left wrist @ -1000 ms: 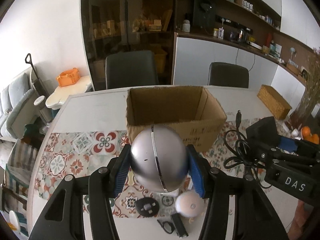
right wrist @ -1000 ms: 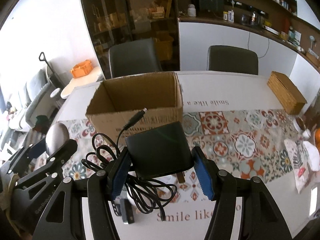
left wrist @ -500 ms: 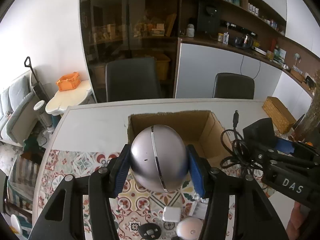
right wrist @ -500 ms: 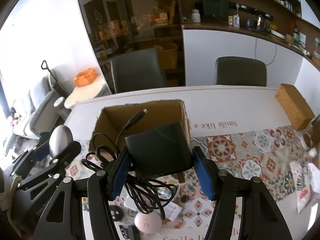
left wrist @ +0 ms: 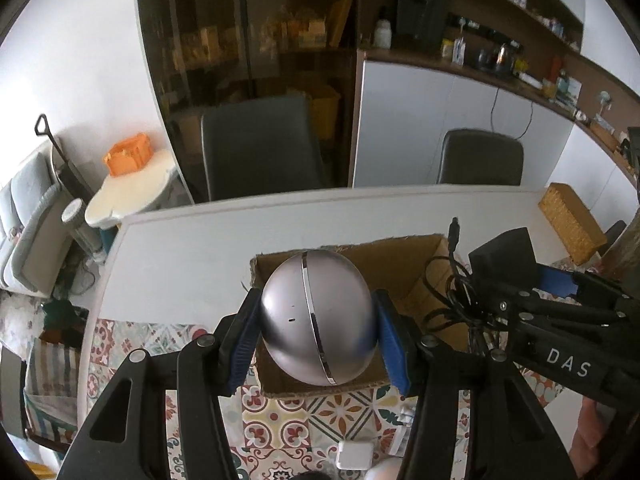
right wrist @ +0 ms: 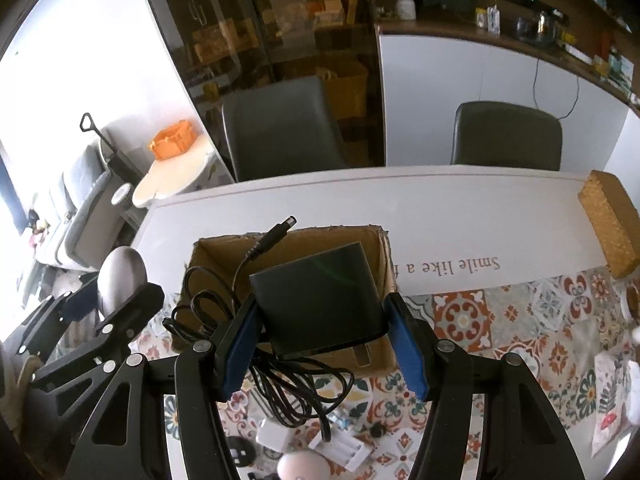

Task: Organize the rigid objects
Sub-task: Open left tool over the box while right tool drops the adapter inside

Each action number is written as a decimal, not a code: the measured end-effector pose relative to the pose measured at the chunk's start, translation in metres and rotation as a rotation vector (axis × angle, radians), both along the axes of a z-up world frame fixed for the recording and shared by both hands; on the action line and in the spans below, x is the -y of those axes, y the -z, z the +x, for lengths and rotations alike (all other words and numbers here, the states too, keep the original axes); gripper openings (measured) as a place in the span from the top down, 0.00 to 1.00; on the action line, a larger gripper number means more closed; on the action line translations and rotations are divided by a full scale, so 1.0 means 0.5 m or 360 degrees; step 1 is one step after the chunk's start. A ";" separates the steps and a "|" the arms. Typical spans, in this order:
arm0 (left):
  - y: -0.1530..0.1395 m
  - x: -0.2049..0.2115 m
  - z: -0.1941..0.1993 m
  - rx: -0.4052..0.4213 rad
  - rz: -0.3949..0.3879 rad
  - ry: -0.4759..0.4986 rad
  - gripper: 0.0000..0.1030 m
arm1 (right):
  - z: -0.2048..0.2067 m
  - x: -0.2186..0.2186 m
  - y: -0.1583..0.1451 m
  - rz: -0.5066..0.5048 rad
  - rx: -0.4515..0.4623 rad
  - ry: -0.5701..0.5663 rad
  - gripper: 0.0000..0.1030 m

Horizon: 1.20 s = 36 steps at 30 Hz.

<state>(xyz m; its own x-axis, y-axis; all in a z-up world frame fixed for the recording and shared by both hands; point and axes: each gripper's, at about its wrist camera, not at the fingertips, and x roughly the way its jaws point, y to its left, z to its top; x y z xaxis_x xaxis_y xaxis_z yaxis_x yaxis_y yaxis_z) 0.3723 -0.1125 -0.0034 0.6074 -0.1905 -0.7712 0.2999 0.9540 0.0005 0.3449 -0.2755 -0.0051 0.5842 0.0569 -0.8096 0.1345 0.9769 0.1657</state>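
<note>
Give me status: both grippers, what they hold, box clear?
Left gripper shut on silver ball. Right gripper shut on black adapter, cable dangling. Both over open cardboard box; nothing blocking the opening.

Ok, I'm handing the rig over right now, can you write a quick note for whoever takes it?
Left gripper: shut on the silver ball, held over the left part of the cardboard box.
Right gripper: shut on the black power adapter; its tangled cable hangs below, the plug end sticking up over the box.
Box: open on the table; what shows of its inside looks empty, most is hidden.
Done: both items picked up and brought over the box.
Left: lower and release both, mind the cable. Then the small things on the patterned cloth: white charger, battery holder, white round gadget.
</note>
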 end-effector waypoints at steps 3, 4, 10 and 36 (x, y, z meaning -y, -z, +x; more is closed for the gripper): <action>0.028 0.009 0.030 -0.0081 0.0032 -0.0003 0.47 | 0.030 -0.002 0.021 -0.0030 -0.0046 0.0002 0.40; 0.041 0.010 0.041 -0.0116 0.0034 0.0004 0.47 | 0.042 -0.004 0.031 -0.0040 -0.0070 -0.0008 0.40; 0.090 0.018 0.077 -0.0223 0.0030 -0.0001 0.47 | 0.093 -0.006 0.071 -0.0067 -0.0171 -0.0043 0.40; 0.070 -0.088 0.017 0.0044 0.0205 -0.0435 0.05 | 0.108 -0.044 0.081 -0.0138 -0.0163 -0.0028 0.31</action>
